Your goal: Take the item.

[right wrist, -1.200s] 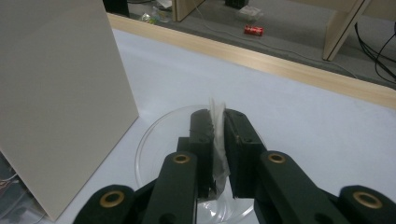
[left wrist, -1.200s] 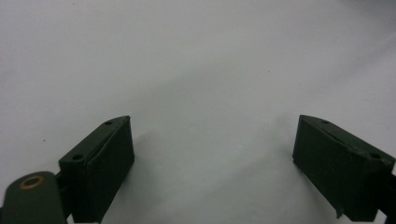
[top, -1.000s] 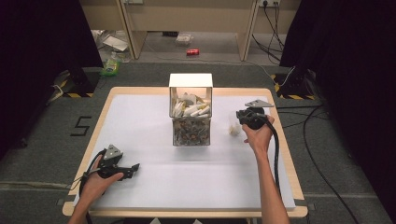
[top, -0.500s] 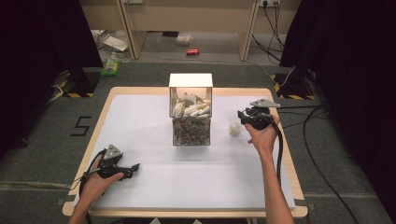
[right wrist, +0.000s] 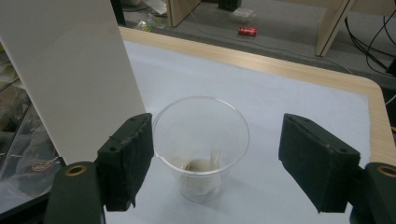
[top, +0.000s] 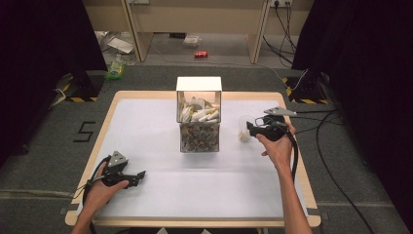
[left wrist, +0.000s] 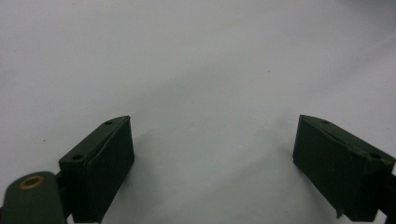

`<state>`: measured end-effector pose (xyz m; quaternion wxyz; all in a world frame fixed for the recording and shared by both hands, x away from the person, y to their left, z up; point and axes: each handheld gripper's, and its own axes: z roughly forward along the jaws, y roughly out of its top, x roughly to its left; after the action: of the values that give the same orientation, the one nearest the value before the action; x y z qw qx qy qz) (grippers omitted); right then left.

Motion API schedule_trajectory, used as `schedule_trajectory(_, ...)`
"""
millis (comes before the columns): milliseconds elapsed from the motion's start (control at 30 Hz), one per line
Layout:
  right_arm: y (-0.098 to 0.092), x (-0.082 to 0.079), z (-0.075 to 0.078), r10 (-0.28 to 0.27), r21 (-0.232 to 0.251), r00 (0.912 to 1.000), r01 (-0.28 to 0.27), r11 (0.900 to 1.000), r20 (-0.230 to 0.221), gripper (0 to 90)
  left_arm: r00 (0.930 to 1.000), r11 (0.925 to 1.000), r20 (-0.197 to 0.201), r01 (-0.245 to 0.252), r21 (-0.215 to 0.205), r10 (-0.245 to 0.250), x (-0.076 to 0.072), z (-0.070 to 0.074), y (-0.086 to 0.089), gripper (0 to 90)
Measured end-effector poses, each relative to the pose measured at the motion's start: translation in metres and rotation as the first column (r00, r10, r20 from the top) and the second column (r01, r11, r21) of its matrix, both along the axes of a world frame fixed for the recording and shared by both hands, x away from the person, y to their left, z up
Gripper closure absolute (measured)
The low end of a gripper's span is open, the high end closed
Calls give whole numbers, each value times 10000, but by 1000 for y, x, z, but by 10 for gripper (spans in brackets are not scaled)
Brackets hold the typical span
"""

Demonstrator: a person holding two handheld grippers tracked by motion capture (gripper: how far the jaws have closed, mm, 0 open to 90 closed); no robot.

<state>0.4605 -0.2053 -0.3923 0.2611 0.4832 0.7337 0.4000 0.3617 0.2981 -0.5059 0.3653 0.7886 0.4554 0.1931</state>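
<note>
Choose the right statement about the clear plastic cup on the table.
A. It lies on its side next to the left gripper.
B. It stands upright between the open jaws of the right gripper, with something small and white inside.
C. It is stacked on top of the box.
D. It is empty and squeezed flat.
B: in the right gripper view the clear plastic cup stands upright on the table, a small white thing at its bottom, and the right gripper has its jaws apart on either side of it.
</note>
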Motion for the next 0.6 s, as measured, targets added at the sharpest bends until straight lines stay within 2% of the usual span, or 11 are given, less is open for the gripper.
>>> schedule_trajectory(600, 1, -21, -4, 152, 105, 9997, -154, 9998, 204, 267, 10000, 10000, 3, -4, -1, 4, 0, 0, 0, 116)
